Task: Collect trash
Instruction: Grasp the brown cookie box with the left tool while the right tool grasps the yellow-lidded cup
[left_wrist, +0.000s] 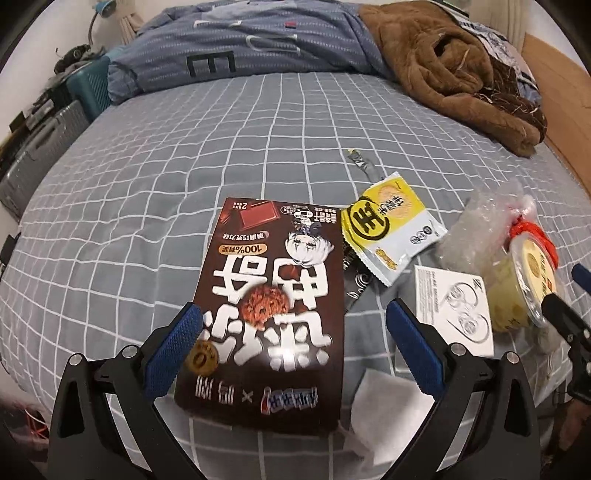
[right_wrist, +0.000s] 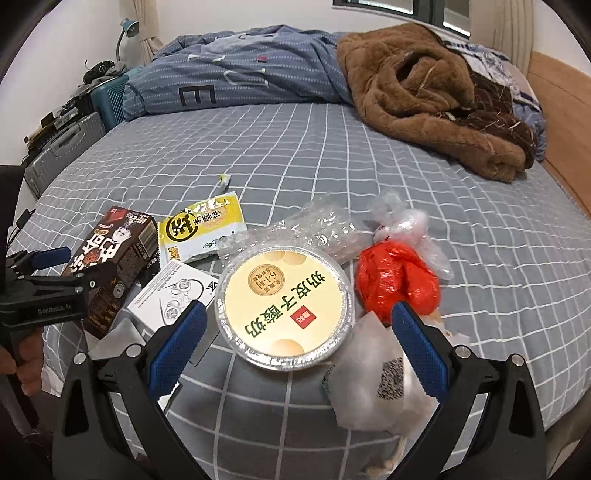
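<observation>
A: How are the claws seen to be set?

B: The left gripper (left_wrist: 291, 339) is held with its jaws wide apart, and the brown snack box (left_wrist: 273, 306) is framed between them without being clamped. The right gripper (right_wrist: 299, 339) is likewise spread, with the round yogurt tub (right_wrist: 284, 306) lying in the gap, untouched.

A: Where is the trash found, taking the tub as the landmark?

B: All of it is spread on the grey checked bedsheet (right_wrist: 369, 155). Just right of the tub a red plastic bag (right_wrist: 397, 280) is seen; behind the tub, crumpled bubble wrap (right_wrist: 317, 229) is touching it. To its left a white leaflet (right_wrist: 173, 291) is laid, and the yellow wrapper (right_wrist: 201, 229) is placed beyond that. A white paper pouch (right_wrist: 373, 380) is found near the tub's right front.
</observation>
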